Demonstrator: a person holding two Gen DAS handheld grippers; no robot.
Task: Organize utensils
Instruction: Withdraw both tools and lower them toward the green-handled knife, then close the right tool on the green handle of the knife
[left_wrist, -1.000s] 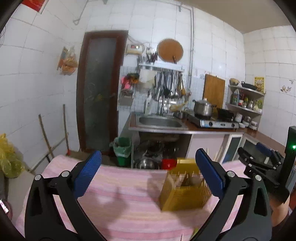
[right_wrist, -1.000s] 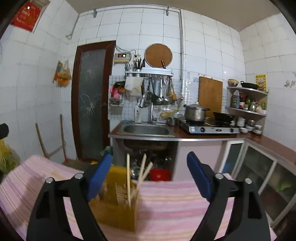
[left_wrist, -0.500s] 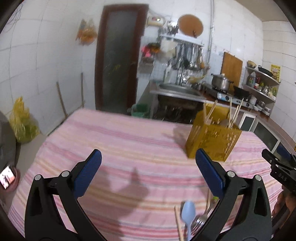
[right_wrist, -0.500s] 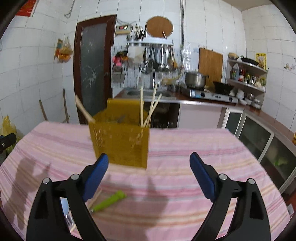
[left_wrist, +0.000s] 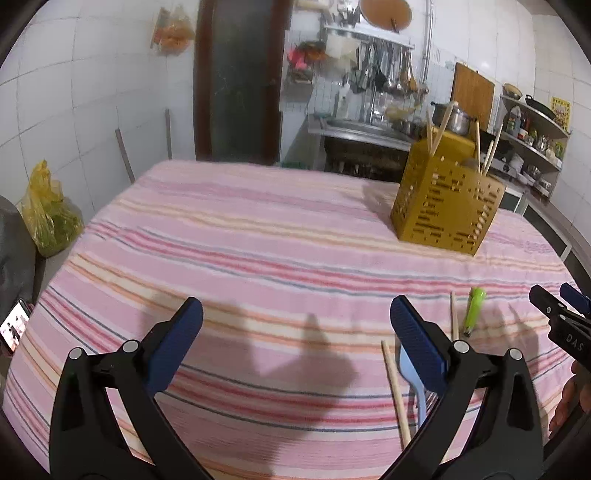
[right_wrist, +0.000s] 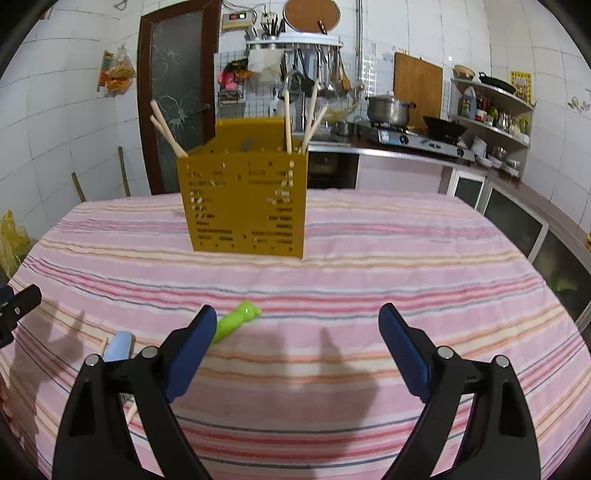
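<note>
White-tiled kitchen behind a table under a pink striped cloth (left_wrist: 258, 236). Left view, lower frame: left gripper (left_wrist: 295, 332) spread wide over bare cloth. Lower right lie a wooden chopstick (left_wrist: 395, 387), pale blue plastic spoon (left_wrist: 404, 363) and green-handled utensil (left_wrist: 474, 306); "DAS" marks the right gripper (right_wrist: 297, 341), likewise agape and empty. Upper right stands a mustard perforated utensil holder (left_wrist: 447, 206).

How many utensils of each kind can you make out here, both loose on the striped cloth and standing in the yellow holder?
Chopsticks standing in the yellow holder: 5
Chopsticks lying on the striped cloth: 2
Blue spoon: 1
Green-handled utensil: 1
Total: 9; the left claw may hide more.
</note>
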